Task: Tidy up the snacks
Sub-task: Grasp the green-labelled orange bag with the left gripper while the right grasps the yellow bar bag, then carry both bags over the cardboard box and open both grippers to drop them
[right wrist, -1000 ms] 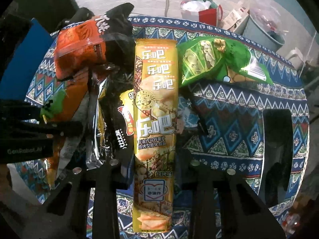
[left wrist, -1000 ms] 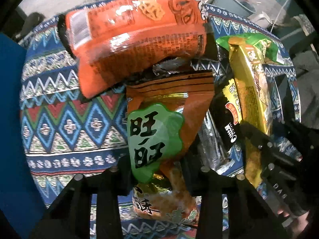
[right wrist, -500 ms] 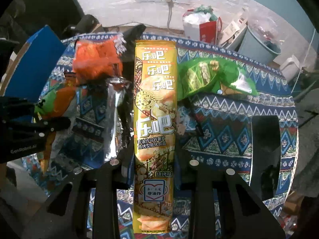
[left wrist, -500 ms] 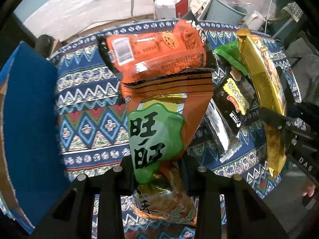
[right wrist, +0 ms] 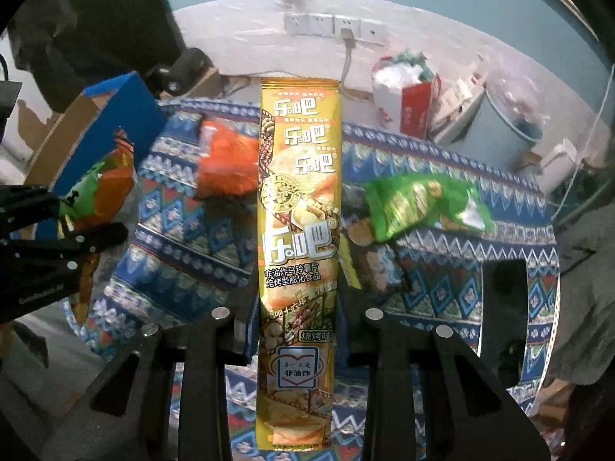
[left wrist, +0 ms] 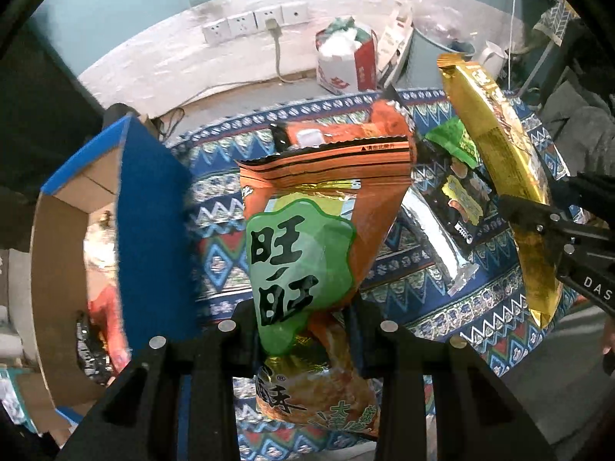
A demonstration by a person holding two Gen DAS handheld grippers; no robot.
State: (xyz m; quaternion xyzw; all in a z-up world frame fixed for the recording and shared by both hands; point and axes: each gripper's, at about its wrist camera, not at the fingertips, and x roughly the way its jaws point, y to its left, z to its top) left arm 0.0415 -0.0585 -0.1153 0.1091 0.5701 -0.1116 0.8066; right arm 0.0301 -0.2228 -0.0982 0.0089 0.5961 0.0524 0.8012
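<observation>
My left gripper (left wrist: 303,326) is shut on an orange rice-cracker bag (left wrist: 307,230) with a green label, held up above the patterned tablecloth (left wrist: 215,238). The right gripper (right wrist: 298,319) is shut on a long yellow chips pack (right wrist: 300,230), which hangs lengthwise between its fingers. In the left wrist view that yellow pack (left wrist: 496,161) and the right gripper (left wrist: 557,238) appear at the right. Left on the cloth are an orange snack bag (right wrist: 226,165), a green bag (right wrist: 423,203) and a black pack (left wrist: 461,199). An open blue cardboard box (left wrist: 150,211) stands at the table's left.
The box holds some wrapped snacks (left wrist: 103,307). A dark flat rectangle (right wrist: 503,307) lies on the cloth at the right. Beyond the table, a white and red bag (left wrist: 346,61) and a grey bin (right wrist: 515,119) stand on the floor below the wall sockets (left wrist: 253,23).
Both grippers have risen with their packs, so the table looks smaller and farther. The blue box and the wall have come into view. The black pack stayed on the cloth.
</observation>
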